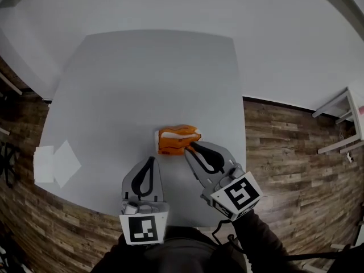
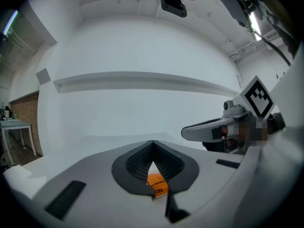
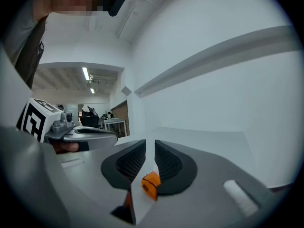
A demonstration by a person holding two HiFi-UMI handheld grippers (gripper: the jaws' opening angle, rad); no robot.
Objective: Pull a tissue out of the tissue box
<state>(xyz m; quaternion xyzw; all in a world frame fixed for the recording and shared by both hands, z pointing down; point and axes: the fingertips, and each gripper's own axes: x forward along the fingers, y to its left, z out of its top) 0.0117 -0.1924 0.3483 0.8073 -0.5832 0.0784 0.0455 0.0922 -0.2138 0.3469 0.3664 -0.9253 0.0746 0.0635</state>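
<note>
orange tissue box [image 1: 178, 140] on grey table [image 1: 142, 84]. right gripper [image 1: 191, 145] just right of box, tips almost touching it, jaws at narrow slit, empty. left gripper [image 1: 151, 160] near box's near-left corner, closed, empty. likely risks: slit too narrow for clean pinch; unheld box sliding or lifting.

One tissue box [image 1: 178, 140], two tongs [image 1: 151, 160] [image 1: 191, 147], one table [image 1: 142, 84]

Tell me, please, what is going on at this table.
A person holds a gripper in each hand over a grey table. The right gripper, jaws slightly apart and empty, has its tips beside the orange tissue box. The left gripper, jaws together, hangs short of the box. Neither grips a tissue.
</note>
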